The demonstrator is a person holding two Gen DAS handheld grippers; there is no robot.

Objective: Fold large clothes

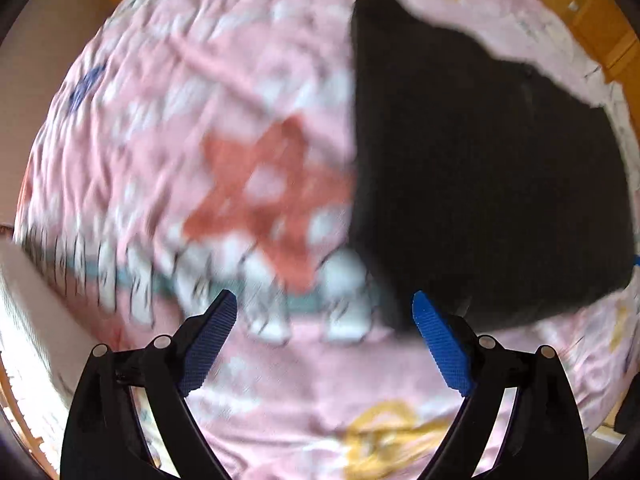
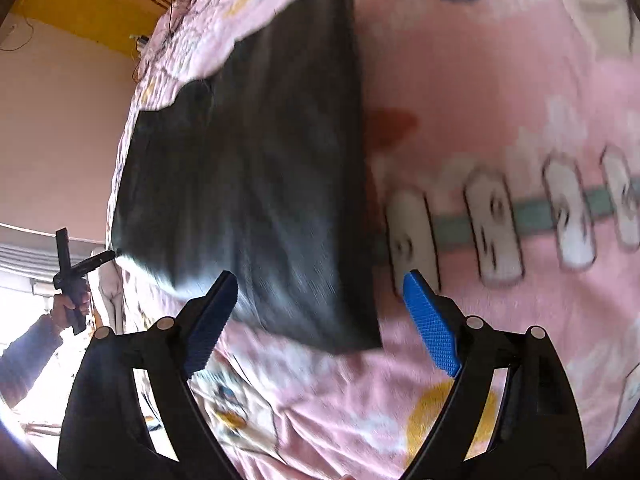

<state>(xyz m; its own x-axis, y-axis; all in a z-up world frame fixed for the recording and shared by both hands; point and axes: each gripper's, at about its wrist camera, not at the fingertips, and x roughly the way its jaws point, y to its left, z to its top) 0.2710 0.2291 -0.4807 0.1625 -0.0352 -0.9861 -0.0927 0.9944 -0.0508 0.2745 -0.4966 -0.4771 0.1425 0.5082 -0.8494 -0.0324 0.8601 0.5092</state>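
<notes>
The dark grey, heavy cloth garment point(image 2: 256, 168) lies on the bed as a flat, roughly oblong slab with a straight folded edge on one long side, so by the look of it at least one fold is in; the far end is still ragged and uneven, and I judge a further fold or a squaring-up is left to do. It rests on a pink printed quilted bedspread point(image 2: 500, 80) with white, red and yellow cartoon figures, which wrinkles all around it. The right gripper point(image 2: 320, 288) hangs above the garment's near corner, jaws spread wide, pinching nothing. The left gripper point(image 1: 324, 306) is above the bedspread just beside the garment's near edge, jaws likewise spread and empty. Both views are smeared, so seams are hard to read. Beyond the bed are a yellow wooden headboard point(image 2: 72, 4) and a pale wall point(image 2: 60, 120). Nothing lies on the garment.
</notes>
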